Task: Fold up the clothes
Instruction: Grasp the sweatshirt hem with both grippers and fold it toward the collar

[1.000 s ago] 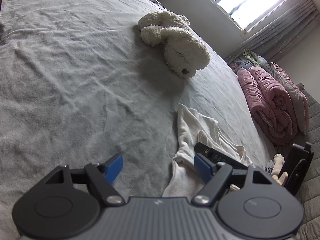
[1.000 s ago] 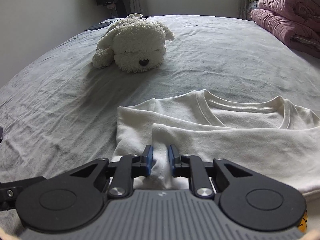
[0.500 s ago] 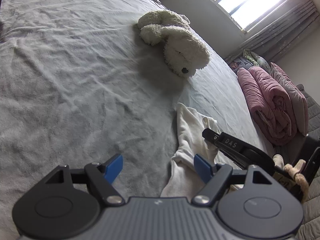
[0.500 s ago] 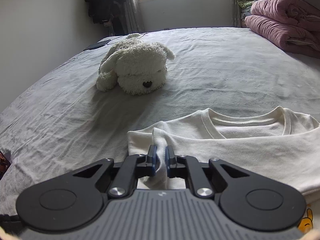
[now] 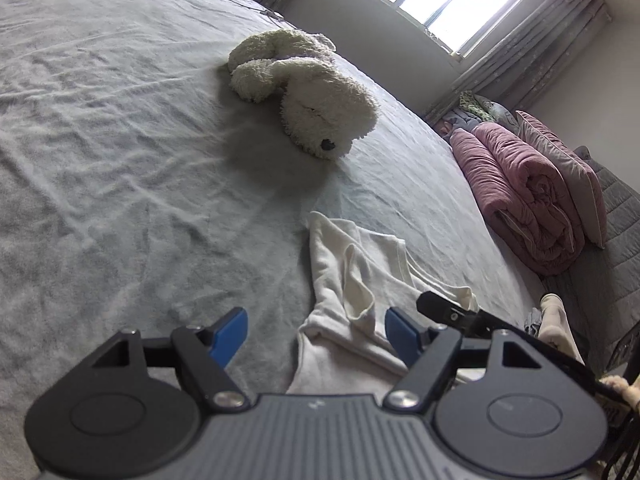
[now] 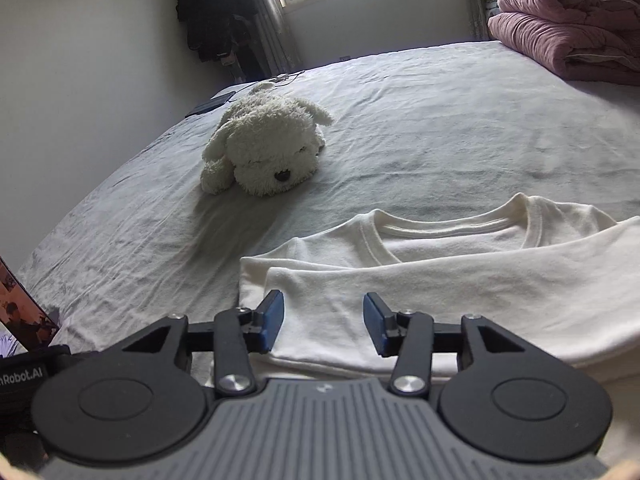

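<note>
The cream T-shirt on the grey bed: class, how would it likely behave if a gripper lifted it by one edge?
The T-shirt would probably droop: its folded layers already sag and wrinkle. It looks thin, so likely light. The folds might slide apart on the bed sheet, since nothing pins them.

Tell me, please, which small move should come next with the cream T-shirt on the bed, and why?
Probably draw the right gripper back clear of the cream T-shirt. Its jaws are opening, the pads touch no cloth, and the folded layer lies flat on the grey bed. The left gripper is closing but empty, beside the shirt's bunched edge, so it could take that edge afterwards.
</note>
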The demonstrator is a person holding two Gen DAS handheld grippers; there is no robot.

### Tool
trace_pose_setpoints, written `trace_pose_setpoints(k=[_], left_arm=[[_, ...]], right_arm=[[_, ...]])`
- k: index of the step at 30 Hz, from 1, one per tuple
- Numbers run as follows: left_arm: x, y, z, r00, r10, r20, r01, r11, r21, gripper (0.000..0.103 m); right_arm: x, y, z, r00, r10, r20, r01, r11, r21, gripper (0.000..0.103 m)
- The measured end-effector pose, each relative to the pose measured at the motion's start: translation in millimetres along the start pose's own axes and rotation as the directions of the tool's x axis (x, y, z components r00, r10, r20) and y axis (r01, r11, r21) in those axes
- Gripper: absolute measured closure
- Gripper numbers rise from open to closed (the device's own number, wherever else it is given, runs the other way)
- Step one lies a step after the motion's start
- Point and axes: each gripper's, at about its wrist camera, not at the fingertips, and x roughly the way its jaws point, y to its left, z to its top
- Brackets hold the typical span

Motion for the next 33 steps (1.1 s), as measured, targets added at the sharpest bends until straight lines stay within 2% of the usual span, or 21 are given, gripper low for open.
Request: trace_pose_setpoints(k=[1, 3, 6, 10, 13, 14, 18, 21, 24, 27, 30, 33], left_arm=[[2.6, -8.3, -2.5, 1.000, -0.010, 0.015, 0.009, 0.999, 0.038, 0.035], [7.7, -22.4, -6.9, 0.998, -0.039, 0.043, 0.034, 0.994, 0.104, 0.051], [18.9, -41.9, -10.1, 0.992, -0.106, 0.066, 0.092, 0.977, 0.191, 0.070], [35.5, -60.5, -16.8, 0.985, -0.162, 0.056, 0.139, 0.944, 0.298, 0.075], [52.8, -58.9, -28.5, 0.991, -0.135, 0.024, 0.116, 0.920, 0.374, 0.076], [57.4, -53.1, -30.7, 0.992, -0.126, 0.010, 0.112, 0.917, 0.383, 0.076], [63.7, -33.4, -29.9, 0.991, -0.129, -0.022, 0.128, 0.921, 0.368, 0.092], [61.8, -35.0, -30.0, 0.993, -0.118, -0.027, 0.120, 0.917, 0.381, 0.093], [54.0, -42.2, -30.1, 0.994, -0.107, -0.023, 0.107, 0.908, 0.406, 0.091], [43.2, -48.9, -29.6, 0.991, -0.131, 0.013, 0.113, 0.896, 0.430, 0.089], [45.0, -50.1, -31.1, 0.990, -0.140, 0.022, 0.116, 0.890, 0.440, 0.089], [55.4, -43.2, -35.9, 0.991, -0.136, 0.000, 0.123, 0.896, 0.427, 0.089]], right_arm=[[-7.6, -10.1, -0.6, 1.000, -0.018, 0.008, 0.018, 1.000, 0.003, 0.055], [-21.1, -30.1, -5.7, 0.998, -0.054, 0.018, 0.054, 0.999, 0.006, 0.055], [-37.2, -60.2, -18.7, 0.994, -0.108, 0.018, 0.108, 0.994, 0.005, 0.055], [-51.5, -95.3, -32.4, 0.985, -0.169, 0.024, 0.169, 0.986, -0.011, 0.055], [-54.6, -111.3, -35.2, 0.982, -0.181, 0.044, 0.182, 0.983, -0.028, 0.058], [-55.0, -116.3, -36.1, 0.982, -0.184, 0.048, 0.186, 0.982, -0.036, 0.058], [-53.6, -137.3, -46.2, 0.980, -0.199, 0.013, 0.199, 0.978, -0.055, 0.063], [-62.8, -150.1, -49.5, 0.984, -0.178, 0.014, 0.178, 0.984, 0.006, 0.064], [-75.4, -141.5, -44.5, 0.986, -0.168, 0.002, 0.168, 0.986, -0.001, 0.061], [-91.5, -134.6, -40.2, 0.987, -0.153, 0.057, 0.154, 0.988, -0.012, 0.060], [-93.4, -132.9, -32.7, 0.980, -0.173, 0.099, 0.177, 0.984, -0.034, 0.060], [-82.6, -138.3, -28.9, 0.971, -0.207, 0.115, 0.215, 0.975, -0.060, 0.060]])
